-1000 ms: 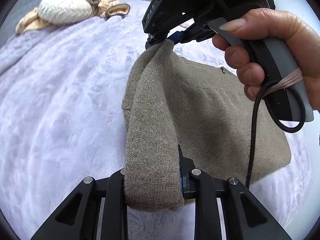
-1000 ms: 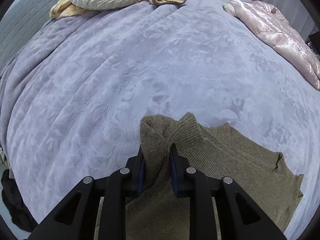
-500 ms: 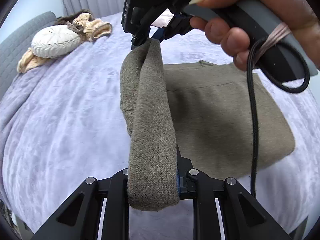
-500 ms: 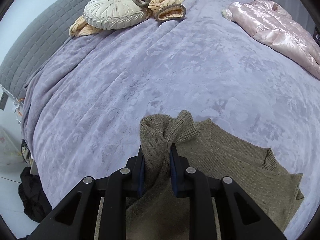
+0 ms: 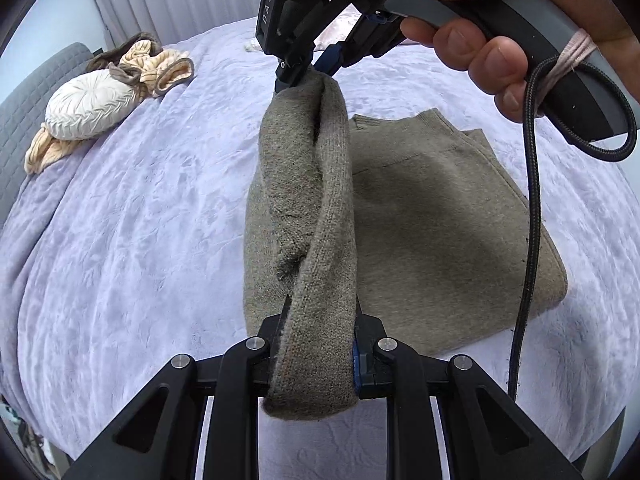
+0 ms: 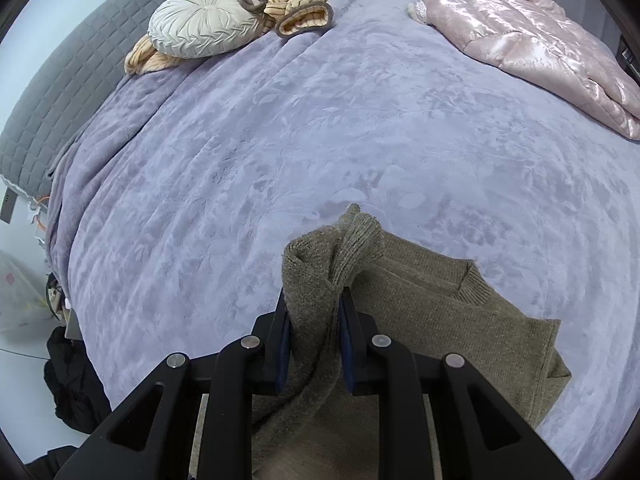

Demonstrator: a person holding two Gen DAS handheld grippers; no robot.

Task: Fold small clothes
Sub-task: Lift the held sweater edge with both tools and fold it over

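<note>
An olive knit sweater lies on the lilac bedspread, its left edge lifted off the bed. My left gripper is shut on the near end of that lifted edge. My right gripper, seen from outside in the left wrist view, is shut on the far end of the same edge. In the right wrist view the right gripper pinches the sweater near its ribbed collar. The edge hangs taut between both grippers.
A round cream cushion and a striped tan garment lie at the bed's far left by the grey headboard. A pink shiny jacket lies at the far right. Dark items sit on the floor at the left.
Both grippers have risen, lifting the sweater's left edge higher off the bed; more of the bed and room shows in both views.
</note>
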